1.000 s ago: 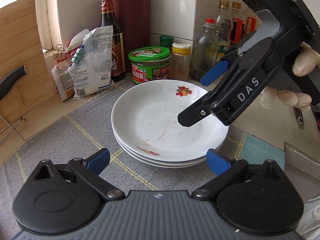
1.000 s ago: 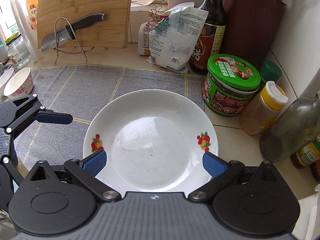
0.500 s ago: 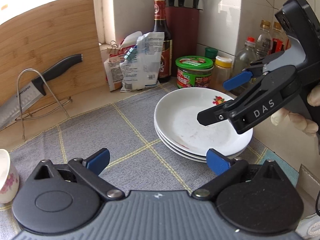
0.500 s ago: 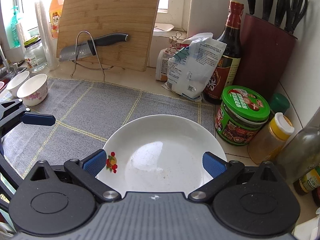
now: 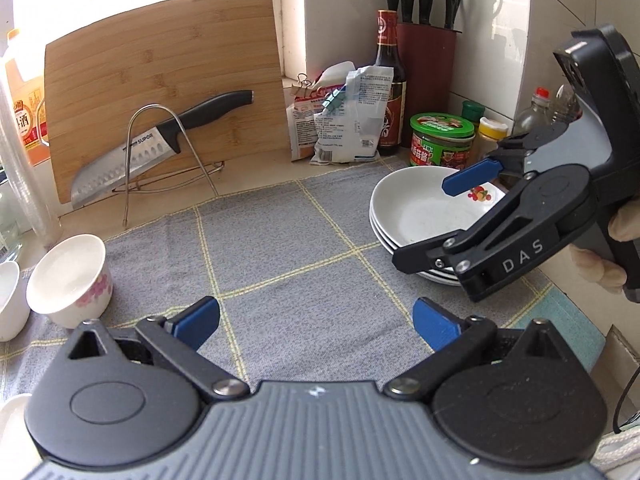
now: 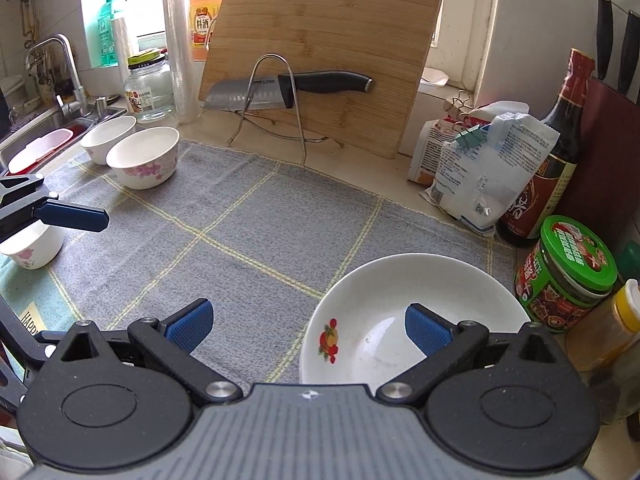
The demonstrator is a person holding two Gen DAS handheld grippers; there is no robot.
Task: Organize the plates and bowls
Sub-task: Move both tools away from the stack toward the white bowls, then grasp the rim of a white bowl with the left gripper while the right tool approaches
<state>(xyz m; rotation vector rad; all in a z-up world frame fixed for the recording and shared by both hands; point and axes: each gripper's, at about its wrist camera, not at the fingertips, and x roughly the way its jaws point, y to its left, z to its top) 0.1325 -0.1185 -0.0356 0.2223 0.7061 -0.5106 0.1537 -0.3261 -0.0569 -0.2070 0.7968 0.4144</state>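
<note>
**Glazed china, both grippers empty**

White plates (image 5: 416,216) sit stacked at the grey mat's (image 5: 288,248) right end; floral bowls (image 6: 143,157) cluster at its left. Left gripper (image 5: 316,318) and right gripper (image 6: 308,326) gape, holding nothing. Likely slick, brittle ware: pinch a rim. Lower plates mostly hidden; one bowl (image 6: 34,246) is half-covered.

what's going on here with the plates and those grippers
A person is tidying dishes on a kitchen counter with a handheld gripper in each hand. The plates sit stacked on the grey mat near the green-lidded jar. The right gripper hangs open over the stack, holding nothing. The left gripper is also open and empty above the mat. Three floral bowls stand separately at the mat's other end, not stacked.
</note>
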